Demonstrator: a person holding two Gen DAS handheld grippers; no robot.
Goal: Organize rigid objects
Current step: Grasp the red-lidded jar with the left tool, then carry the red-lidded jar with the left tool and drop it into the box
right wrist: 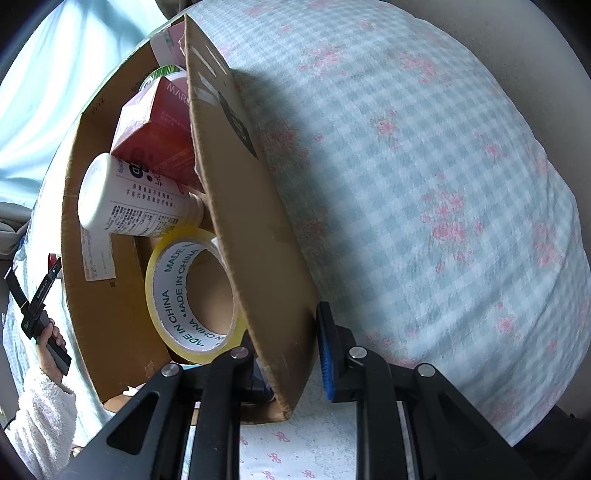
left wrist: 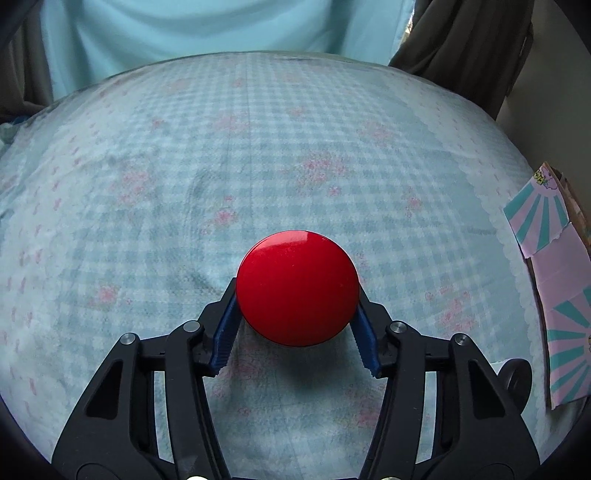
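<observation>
In the left wrist view my left gripper (left wrist: 297, 295) is shut on a round glossy red object (left wrist: 297, 288), held just above the checked bedspread (left wrist: 221, 166). In the right wrist view my right gripper (right wrist: 288, 354) is shut on the near wall of a cardboard box (right wrist: 251, 221), one blue pad (right wrist: 327, 354) outside the wall and the other finger inside. The box holds a roll of clear tape (right wrist: 192, 291), a white bottle (right wrist: 136, 199) lying on its side and a red carton (right wrist: 155, 129). The left gripper (right wrist: 35, 306) shows small at the far left there.
The box's pink and teal flap (left wrist: 554, 280) sits at the right edge of the left wrist view. A light blue curtain (left wrist: 203, 29) hangs beyond the bed. Open bedspread (right wrist: 424, 166) lies to the right of the box.
</observation>
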